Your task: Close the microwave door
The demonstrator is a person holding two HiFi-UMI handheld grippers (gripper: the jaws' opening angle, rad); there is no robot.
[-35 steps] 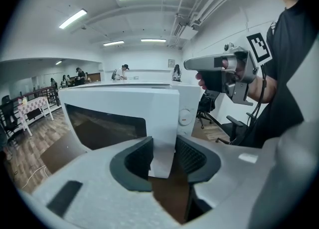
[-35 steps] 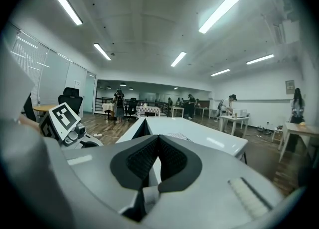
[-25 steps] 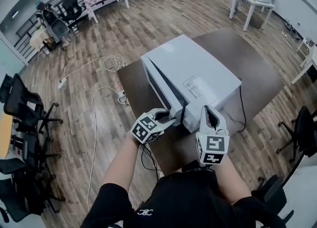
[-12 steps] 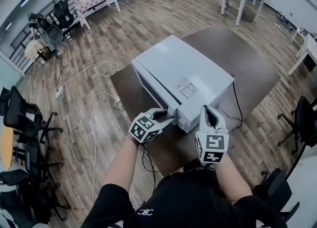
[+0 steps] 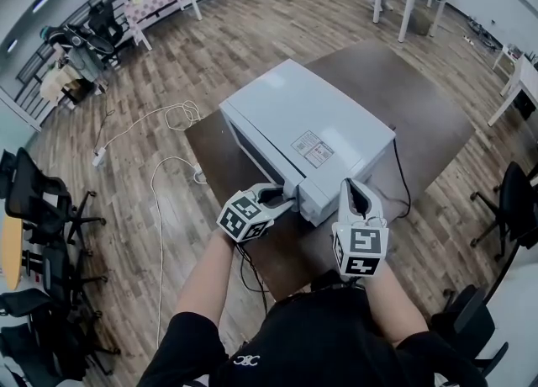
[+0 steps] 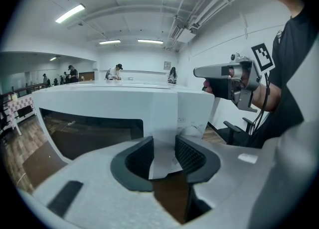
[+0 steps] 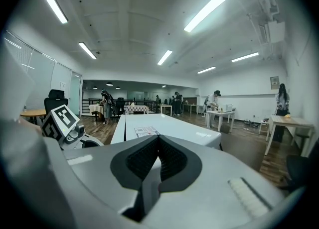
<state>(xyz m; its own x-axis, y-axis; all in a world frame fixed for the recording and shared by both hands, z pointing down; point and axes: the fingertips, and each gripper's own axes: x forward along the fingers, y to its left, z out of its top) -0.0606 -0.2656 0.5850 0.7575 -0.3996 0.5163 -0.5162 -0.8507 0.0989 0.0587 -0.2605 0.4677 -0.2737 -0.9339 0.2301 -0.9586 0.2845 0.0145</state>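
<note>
Room: wood floor [image 5: 252, 32], with a brown table [image 5: 420, 108] in the middle.
Microwave [image 5: 311, 124]: white, sits on the table. Its door [image 5: 256, 154] lies flat against the box.
Window [image 6: 89, 133]: dark glass in the door, seen only in the left gripper view.
Left gripper [image 5: 286, 203]: tips at the door's near end, jaws partly apart, white front in the gap.
Right gripper [image 5: 357, 192]: just beside the microwave's near side. Its own view shows the jaws together, holding nothing.
Sticker [image 5: 313, 148]: on the microwave's top.
Cable [image 5: 160, 175]: white, on the floor.
</note>
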